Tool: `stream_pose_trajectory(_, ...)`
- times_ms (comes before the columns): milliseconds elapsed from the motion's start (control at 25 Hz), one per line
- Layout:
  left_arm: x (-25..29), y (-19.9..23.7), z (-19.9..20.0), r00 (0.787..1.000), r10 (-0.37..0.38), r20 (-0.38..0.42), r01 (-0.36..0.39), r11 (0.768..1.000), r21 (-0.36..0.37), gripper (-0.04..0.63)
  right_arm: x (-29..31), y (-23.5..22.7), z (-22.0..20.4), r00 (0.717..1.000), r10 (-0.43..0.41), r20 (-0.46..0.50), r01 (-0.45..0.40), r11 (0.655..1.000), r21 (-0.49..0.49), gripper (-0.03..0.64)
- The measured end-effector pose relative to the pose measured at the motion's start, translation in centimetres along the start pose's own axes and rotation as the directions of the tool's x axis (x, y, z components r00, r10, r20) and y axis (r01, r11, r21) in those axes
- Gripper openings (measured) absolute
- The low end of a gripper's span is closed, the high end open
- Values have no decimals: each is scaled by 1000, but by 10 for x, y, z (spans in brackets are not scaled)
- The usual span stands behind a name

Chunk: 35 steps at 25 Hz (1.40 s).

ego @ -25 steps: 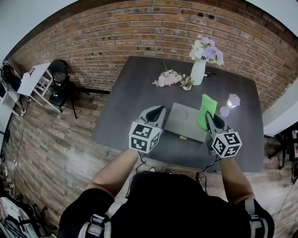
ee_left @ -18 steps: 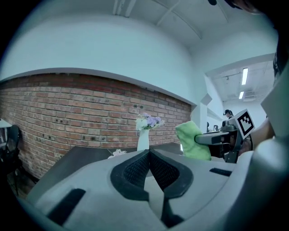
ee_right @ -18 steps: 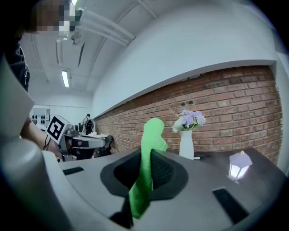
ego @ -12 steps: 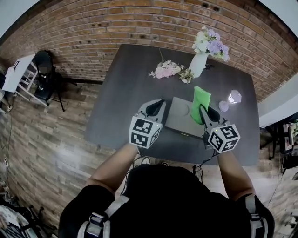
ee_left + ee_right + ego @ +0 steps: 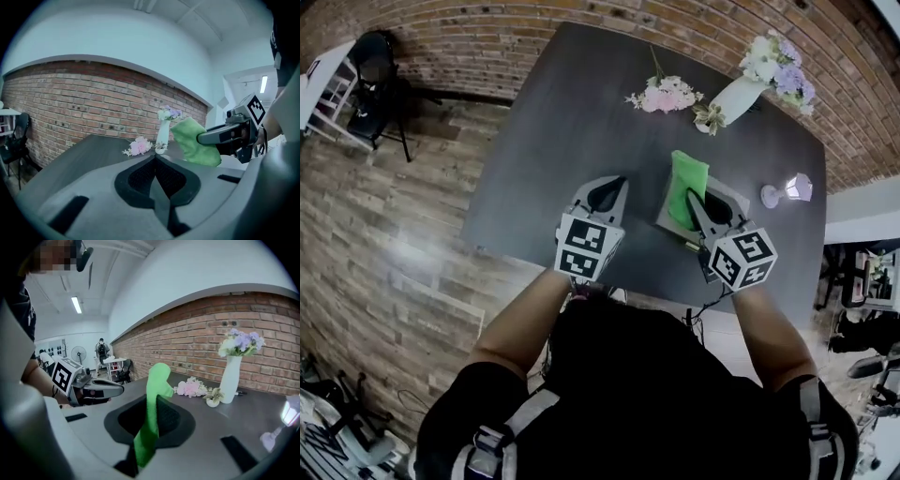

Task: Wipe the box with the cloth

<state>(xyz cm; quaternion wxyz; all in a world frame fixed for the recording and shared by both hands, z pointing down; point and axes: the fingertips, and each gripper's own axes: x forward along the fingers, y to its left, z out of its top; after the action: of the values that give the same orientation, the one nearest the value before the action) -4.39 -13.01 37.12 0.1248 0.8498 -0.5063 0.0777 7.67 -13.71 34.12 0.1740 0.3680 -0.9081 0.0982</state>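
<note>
A green cloth (image 5: 685, 188) is pinched in my right gripper (image 5: 697, 202), which is shut on it; the cloth (image 5: 153, 404) stands up between the closed jaws in the right gripper view. It hangs over the grey box (image 5: 720, 201), which lies on the dark table (image 5: 562, 141) and is mostly hidden by the cloth and gripper. My left gripper (image 5: 607, 193) hovers to the left of the box, jaws shut with nothing between them (image 5: 154, 161). The cloth (image 5: 194, 140) and the right gripper also show in the left gripper view.
A white vase of flowers (image 5: 741, 89) and a loose pink bouquet (image 5: 666, 95) lie at the table's far side. A small lamp (image 5: 790, 190) stands at the right. Brick wall behind; a black chair (image 5: 375, 61) at the far left on the wooden floor.
The right gripper has carried the cloth leftward from the box's right side to over the box. The head view has tilted, so the table sits higher and skewed in the frame.
</note>
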Motion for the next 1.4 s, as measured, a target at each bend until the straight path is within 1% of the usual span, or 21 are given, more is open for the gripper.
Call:
stream_pose_trajectory(160, -11, 16, -14, 1000, 2, -5, -2, 1000, -23, 8, 24, 27, -6, 997, 41, -62, -42, 999, -15, 38)
stream_pose_trajectory(440, -11, 33, -32, 1000, -27, -13, 26, 998, -56, 8, 54, 54, -34, 982, 86, -166, -92, 995, -32, 38)
stream_pose_trajectory(600, -6, 36, -41, 998, -54, -21, 52, 996, -79, 8, 70, 55, -42, 975, 91, -202, -99, 995, -33, 38)
stream_pose_trajectory(960, 1, 42, -63, 996, -81, -41, 75, 989, -127, 8, 88, 51, -65, 959, 82, -271, -90, 996, -18, 37)
stream_pose_trajectory(1200, 9, 45, -71, 993, -98, -60, 90, 988, -122, 8, 101, 49, -72, 952, 84, -294, -103, 994, -49, 37)
stream_pose_trajectory(1400, 18, 49, -71, 992, -106, -63, 97, 986, -136, 8, 103, 38, -76, 949, 67, -309, -88, 995, -51, 38)
